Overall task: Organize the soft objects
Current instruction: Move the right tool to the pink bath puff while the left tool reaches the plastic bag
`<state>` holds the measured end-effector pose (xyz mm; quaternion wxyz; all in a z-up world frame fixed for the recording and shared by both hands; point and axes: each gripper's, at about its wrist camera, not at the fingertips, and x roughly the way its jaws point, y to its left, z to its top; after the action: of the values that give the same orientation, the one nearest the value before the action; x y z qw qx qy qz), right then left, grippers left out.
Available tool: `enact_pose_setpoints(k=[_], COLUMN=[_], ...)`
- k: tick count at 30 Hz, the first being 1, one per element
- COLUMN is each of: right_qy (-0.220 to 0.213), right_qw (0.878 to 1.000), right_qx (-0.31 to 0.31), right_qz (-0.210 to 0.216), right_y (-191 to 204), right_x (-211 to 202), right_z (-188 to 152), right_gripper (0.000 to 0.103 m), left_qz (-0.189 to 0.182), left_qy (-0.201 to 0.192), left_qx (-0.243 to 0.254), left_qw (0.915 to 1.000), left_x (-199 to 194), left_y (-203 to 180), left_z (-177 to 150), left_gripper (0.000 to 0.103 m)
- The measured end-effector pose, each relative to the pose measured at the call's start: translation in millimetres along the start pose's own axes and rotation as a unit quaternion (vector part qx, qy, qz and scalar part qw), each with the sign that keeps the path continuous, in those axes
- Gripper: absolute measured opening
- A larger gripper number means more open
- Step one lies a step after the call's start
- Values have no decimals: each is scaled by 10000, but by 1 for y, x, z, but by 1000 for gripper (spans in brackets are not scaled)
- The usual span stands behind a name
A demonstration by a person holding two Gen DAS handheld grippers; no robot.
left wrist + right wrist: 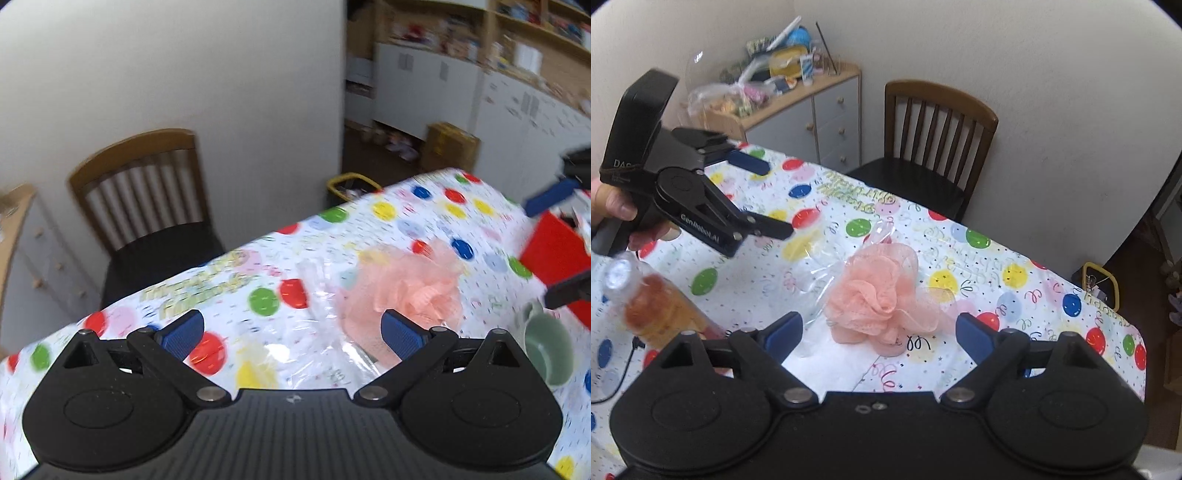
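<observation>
A peach-pink mesh bath pouf (882, 295) lies on the balloon-print tablecloth (1015, 295), partly on a crumpled clear plastic wrapper (820, 273). My right gripper (879, 332) hovers just short of the pouf, open, with nothing between its blue pads. A hand holds my left gripper (777, 201) above the table to the left, and it is open and empty too. In the left wrist view the pouf (406, 291) sits ahead and to the right of the left gripper (291, 332), with the wrapper (321, 321) beside it. The right gripper (538, 251) shows at the right edge.
A clear bottle of orange liquid (653, 306) lies near my right gripper's left finger. A green mug (546, 350) and a red box (554, 254) stand on the table's right side. A wooden chair (938, 147), a cluttered cabinet (820, 122) and a yellow-rimmed bin (1102, 284) flank the table.
</observation>
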<state>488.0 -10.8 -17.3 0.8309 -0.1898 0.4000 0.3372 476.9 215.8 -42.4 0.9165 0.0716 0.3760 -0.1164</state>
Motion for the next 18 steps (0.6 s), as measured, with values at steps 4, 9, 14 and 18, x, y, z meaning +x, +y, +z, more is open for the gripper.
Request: enact_pose_setpoints(k=[4, 9, 14, 18], right_qy=[74, 176, 238, 316], right_qw=[9999, 9995, 9987, 9991], right_qx=[-121, -261, -447, -283], right_qz=[35, -14, -96, -90], right_y=[3, 11, 16, 13], right_x=[21, 49, 76, 94], right_z=[5, 12, 17, 20], right_gripper=[84, 80, 79, 79], left_qz=[-146, -174, -273, -536], left_qy=[182, 262, 337, 391], left_qx=[538, 635, 412, -408], left_qw=[9983, 9975, 9982, 9970], left_x=[28, 58, 82, 100], left_y=[-11, -16, -11, 9], left_z=[2, 9, 17, 22], left_gripper=[102, 102, 102, 97])
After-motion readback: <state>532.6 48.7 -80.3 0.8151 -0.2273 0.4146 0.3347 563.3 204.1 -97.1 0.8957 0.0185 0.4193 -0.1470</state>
